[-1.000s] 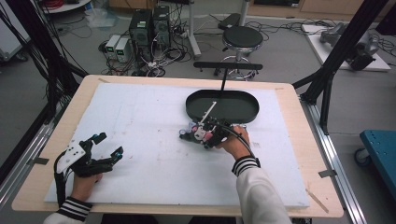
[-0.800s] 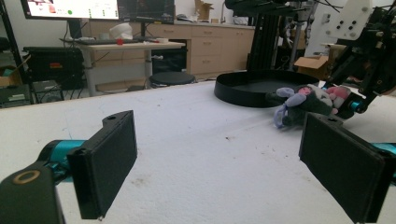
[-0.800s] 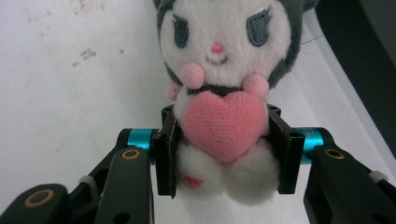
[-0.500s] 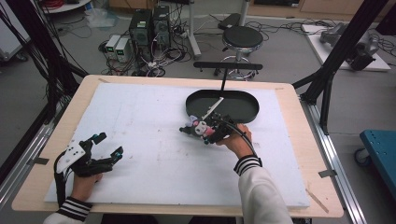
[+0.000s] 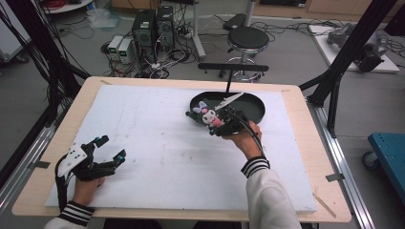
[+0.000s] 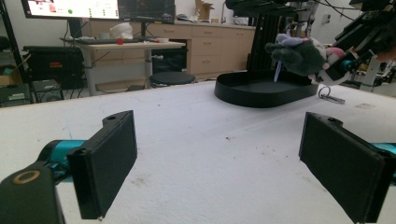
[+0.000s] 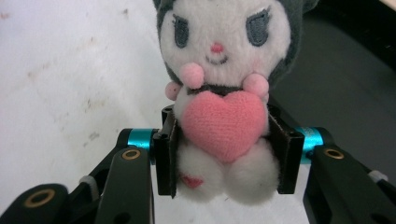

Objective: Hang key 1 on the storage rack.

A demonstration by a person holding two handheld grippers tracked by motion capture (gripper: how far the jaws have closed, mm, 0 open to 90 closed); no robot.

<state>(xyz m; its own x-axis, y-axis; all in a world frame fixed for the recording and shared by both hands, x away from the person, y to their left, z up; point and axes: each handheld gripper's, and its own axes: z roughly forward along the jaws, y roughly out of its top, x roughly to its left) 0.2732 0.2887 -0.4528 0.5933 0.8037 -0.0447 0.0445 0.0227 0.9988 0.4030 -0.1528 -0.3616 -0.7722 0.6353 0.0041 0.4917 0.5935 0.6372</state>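
Right gripper (image 7: 224, 154) clamps plush toy (image 7: 224, 93); its small red patch perhaps bears writing, unreadable. Left gripper (image 6: 233, 158) gapes wide.

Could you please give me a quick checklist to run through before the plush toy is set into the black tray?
1. Grip: the right claw is closed on the body of the plush toy, pads on both sides: ok.
2. Lift: in the left gripper view the toy hangs off the table, above the black tray: ok.
3. Position: in the high view the toy sits at the tray's near-left rim, not over its middle: not ok.
4. Tray floor: a pale stick-like thing lies in it; whether it blocks the drop: cannot tell.
5. Left claw open, far from the tray: ok.
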